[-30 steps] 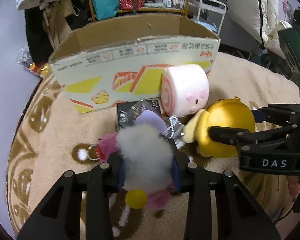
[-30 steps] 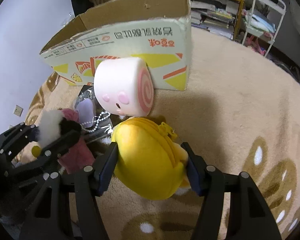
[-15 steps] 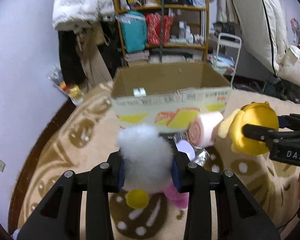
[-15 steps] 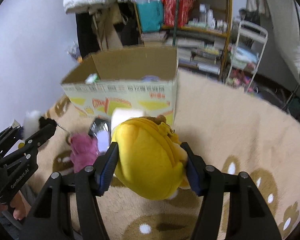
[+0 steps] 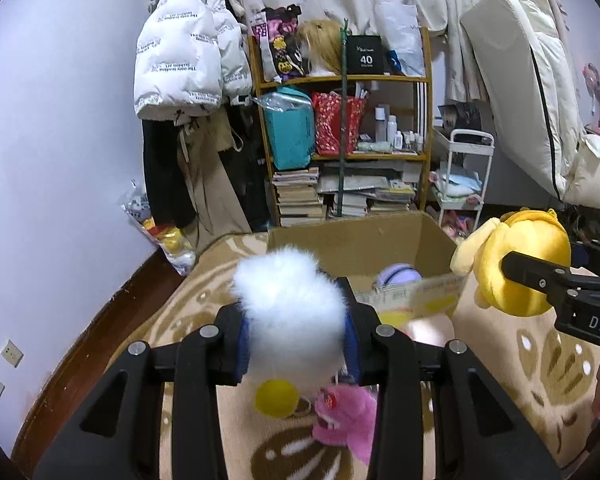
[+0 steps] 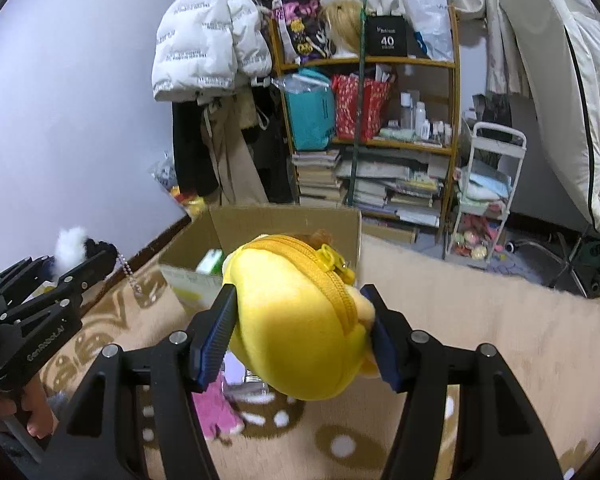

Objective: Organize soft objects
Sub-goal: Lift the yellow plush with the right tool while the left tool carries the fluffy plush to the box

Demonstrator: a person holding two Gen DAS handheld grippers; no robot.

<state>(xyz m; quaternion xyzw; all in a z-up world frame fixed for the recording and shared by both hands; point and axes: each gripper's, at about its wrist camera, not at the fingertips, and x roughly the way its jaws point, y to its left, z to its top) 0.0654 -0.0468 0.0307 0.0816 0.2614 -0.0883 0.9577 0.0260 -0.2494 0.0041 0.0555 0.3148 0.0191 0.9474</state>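
Above rug [image 5: 204, 312] | left claw [image 5: 296, 334] grips white pompom [image 5: 292, 312] | right claw [image 6: 300, 334] grips yellow pouch [image 6: 300, 336]; zipper [image 6: 338, 280] seen right view only

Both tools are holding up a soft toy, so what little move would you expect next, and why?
Probably carrying both forward over the open cardboard box: the left tool grips the white fluffy toy, the right tool the yellow plush pouch, and the box lies just ahead.

White pompom toy [image 5: 294, 312]: long fluffy fur. Yellow pouch [image 6: 300, 336]: smooth plush cloth, matching zip. Pink toy [image 5: 346, 416]: shaggy plush. Box [image 5: 400, 240]: matt brown cardboard, printed outer face. Carpet [image 6: 480, 320]: short beige pile. Left gripper [image 5: 296, 344]: matt black plastic.
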